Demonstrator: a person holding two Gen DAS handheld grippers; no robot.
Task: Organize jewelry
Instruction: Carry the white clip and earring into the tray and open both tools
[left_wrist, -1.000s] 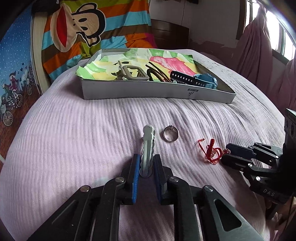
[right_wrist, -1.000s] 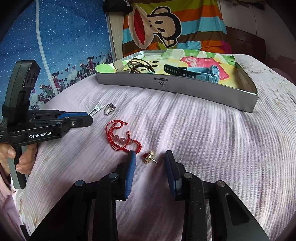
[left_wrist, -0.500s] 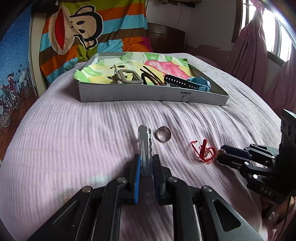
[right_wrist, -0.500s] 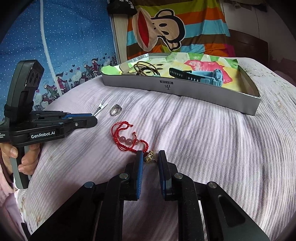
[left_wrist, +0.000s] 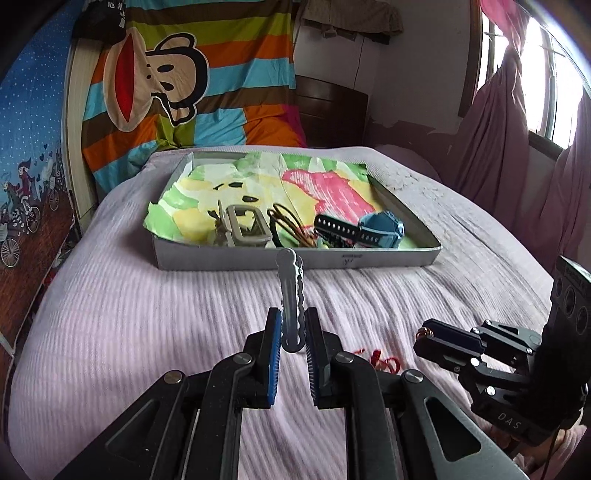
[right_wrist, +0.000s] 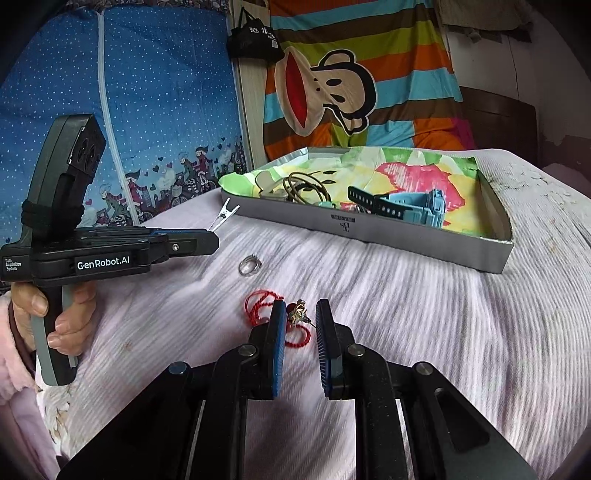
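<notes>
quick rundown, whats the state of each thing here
left hand-held gripper: shut on hair clip, lifted off the bed
right hand-held gripper: shut on earring
ring: loose on bed
red bracelet: loose on bed
box: open
watch: in box, unbuckled

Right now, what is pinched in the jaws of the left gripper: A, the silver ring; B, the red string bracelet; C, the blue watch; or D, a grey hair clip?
D: the grey hair clip sticks out from between the shut jaws of the left gripper, while the silver ring and red string bracelet lie on the bedspread and the blue watch sits in the tray.
</notes>
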